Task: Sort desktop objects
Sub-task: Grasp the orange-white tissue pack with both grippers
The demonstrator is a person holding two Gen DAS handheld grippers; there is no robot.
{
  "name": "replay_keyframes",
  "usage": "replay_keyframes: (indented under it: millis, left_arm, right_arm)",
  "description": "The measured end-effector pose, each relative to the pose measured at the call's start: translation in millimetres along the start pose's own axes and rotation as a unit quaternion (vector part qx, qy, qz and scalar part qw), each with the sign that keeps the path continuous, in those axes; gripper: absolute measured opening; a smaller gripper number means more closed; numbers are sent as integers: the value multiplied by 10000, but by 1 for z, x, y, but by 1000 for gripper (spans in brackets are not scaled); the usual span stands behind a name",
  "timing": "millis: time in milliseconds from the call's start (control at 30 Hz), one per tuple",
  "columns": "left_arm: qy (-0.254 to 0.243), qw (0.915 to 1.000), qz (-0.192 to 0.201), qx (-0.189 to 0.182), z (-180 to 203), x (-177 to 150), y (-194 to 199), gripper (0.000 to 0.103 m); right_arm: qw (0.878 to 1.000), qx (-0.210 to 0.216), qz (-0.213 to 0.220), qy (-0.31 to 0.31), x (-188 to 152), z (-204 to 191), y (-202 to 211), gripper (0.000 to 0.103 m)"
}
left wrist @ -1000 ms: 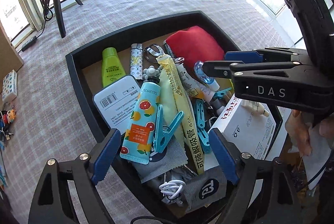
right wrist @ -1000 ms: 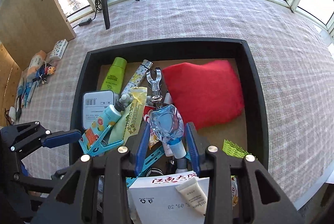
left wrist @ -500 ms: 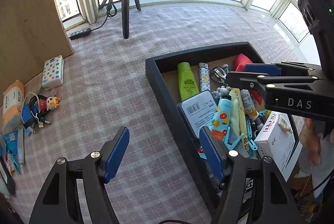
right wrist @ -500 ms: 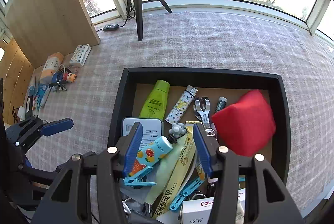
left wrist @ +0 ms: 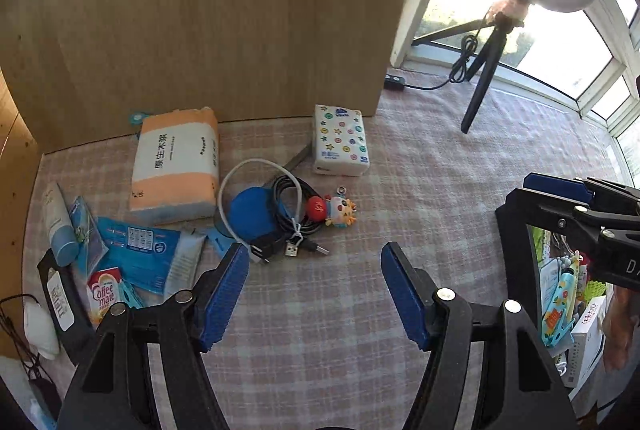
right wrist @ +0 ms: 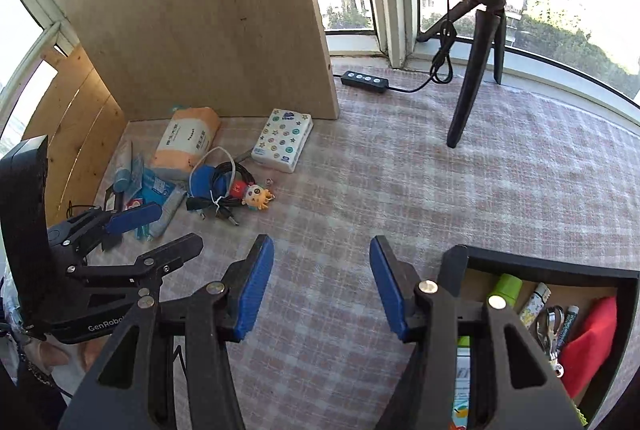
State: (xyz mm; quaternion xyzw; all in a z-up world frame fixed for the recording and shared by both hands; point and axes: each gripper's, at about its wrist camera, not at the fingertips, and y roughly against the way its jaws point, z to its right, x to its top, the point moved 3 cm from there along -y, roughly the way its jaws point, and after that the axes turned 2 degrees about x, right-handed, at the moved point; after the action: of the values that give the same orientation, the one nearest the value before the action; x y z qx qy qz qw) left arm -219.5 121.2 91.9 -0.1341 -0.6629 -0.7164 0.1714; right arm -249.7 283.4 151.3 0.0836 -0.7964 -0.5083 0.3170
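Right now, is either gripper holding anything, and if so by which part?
Nothing is held. The left gripper is closing slightly with only the pink checked tablecloth between its fingers; the right gripper stands open and empty over the same cloth.

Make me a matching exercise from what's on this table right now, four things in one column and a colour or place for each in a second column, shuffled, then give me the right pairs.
Things:
1. tissue pack with dots and stars
2. cartoon figurine
3. red pouch
4. coffee creamer packet

Descriptions:
A. inside the black tray
B. lying against the coiled black cable
C. leaning on the corner of the wooden board
D. at the near left edge of the pile, beside blue packets

Pairs: 1-C, 2-B, 3-A, 4-D
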Motion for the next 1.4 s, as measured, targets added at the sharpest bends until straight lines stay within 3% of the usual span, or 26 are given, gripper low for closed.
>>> replay_keyframes:
  millis: [133, 233, 400, 700, 867, 967, 1167, 1400]
  left_arm:
    - [616, 9978, -5, 262, -69, 17, -12, 58]
    - [1034, 9942, -101, 263, -110, 26, -27, 54]
    - [1363, 9903, -274, 79, -144, 35, -54, 51]
    - [1236, 9911, -357, -349, -144, 43, -81, 51]
    - [1217, 9905, -447, -466, -141, 43, -97, 51]
    - [1429, 9860, -460, -731, -144, 40, -99, 43]
    - [1267, 9889, -479, -610, -125, 20, -91, 42]
    - [1249, 9884, -613, -616, -90, -26, -73, 41]
  right_arm:
    - [9992, 377, -79, 110, 35, -46, -35, 47]
    - [9984, 512, -135, 184, 58, -77, -65, 43]
    - [9970, 642, -416, 111, 87, -111, -121, 37]
    - [9940, 693, -814, -225, 108, -132, -193, 35]
    - [9878, 949, -1168, -389, 107, -138, -220, 36]
    - [9880, 947, -1118, -488, 105, -138, -224, 36]
    - [9859, 1028, -1213, -524, 95, -138, -221, 35]
    - [9841, 1005, -1373, -504, 57, -130, -198, 35]
